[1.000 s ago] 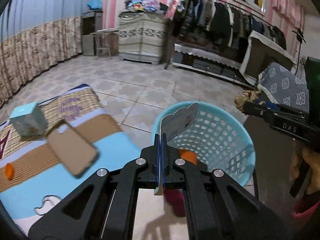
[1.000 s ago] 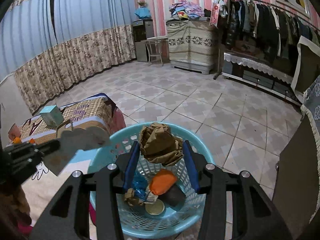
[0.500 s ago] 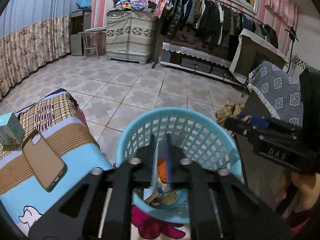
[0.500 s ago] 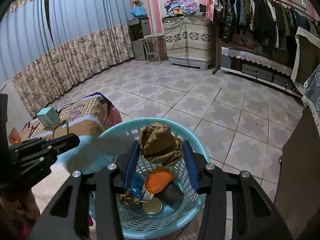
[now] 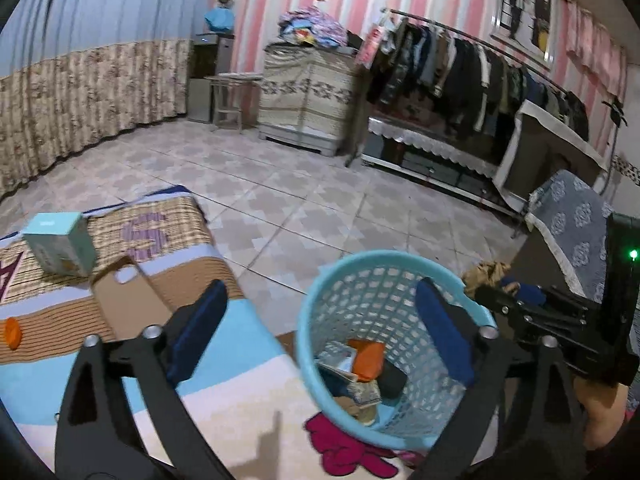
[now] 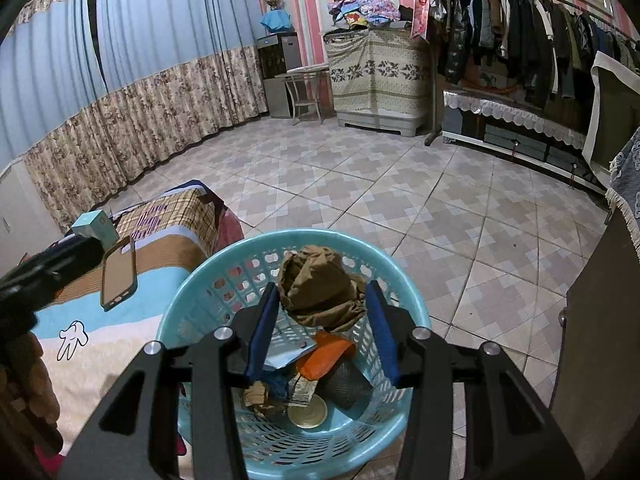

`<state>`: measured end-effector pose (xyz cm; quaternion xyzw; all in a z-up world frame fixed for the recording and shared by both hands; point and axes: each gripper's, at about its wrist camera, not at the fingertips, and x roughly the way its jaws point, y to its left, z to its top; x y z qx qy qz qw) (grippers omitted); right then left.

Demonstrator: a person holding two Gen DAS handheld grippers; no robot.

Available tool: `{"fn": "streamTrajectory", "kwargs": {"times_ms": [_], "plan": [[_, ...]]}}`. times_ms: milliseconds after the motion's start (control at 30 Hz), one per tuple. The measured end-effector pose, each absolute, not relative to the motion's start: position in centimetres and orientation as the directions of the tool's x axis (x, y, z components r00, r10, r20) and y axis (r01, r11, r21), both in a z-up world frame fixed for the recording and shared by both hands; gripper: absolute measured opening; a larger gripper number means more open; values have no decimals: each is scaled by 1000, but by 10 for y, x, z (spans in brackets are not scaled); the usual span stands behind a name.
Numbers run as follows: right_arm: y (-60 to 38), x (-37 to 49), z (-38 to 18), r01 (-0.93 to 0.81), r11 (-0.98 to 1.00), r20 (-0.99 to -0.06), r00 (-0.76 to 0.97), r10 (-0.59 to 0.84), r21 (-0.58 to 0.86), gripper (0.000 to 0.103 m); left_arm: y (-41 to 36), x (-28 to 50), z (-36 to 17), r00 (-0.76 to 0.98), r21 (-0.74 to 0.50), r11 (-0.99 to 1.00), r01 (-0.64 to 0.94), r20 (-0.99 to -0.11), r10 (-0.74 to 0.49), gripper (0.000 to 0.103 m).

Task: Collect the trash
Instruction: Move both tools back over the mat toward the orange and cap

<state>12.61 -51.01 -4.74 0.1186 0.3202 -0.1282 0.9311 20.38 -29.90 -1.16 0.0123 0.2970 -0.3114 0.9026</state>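
Note:
A light blue plastic basket (image 5: 312,312) (image 6: 188,304) stands on the floor beside a low bed and holds several pieces of trash, among them an orange wrapper (image 5: 370,364) (image 6: 324,358) and a flat paper card (image 6: 286,354). My left gripper (image 5: 320,328) is wide open and empty above the basket's left rim. My right gripper (image 6: 322,316) is shut on a crumpled brown paper ball (image 6: 320,290) and holds it over the basket; that gripper also shows at the right of the left wrist view (image 5: 504,292).
The bed (image 5: 224,364) with a striped cartoon blanket lies left of the basket. On it are a brown phone case (image 5: 128,300) (image 6: 118,272), a teal box (image 5: 60,248) and a small orange scrap (image 5: 11,332). A dark cabinet (image 6: 600,320) stands at the right. Tiled floor lies beyond.
My left gripper was shut on a flat card above the basket; it has opened wide and the card now lies in the basket. My right gripper still holds the paper ball.

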Motion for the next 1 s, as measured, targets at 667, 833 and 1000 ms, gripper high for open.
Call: {"fn": "streamTrajectory", "kwargs": {"times_ms": [667,833,1000], "plan": [[-470,139,-47,354,932,-611,755,-237,77,97,-200,215,-13,743,-124,907,402,-535,-403,97],[-439,146,-44,332,942,-585,775,-240,54,98,-158,217,-10,773,-108,936,336,-536,-340,98],[-395,159,-33,281,959,-546,809,-216,36,98,-101,225,-8,800,-90,963,252,-540,-260,98]]}}
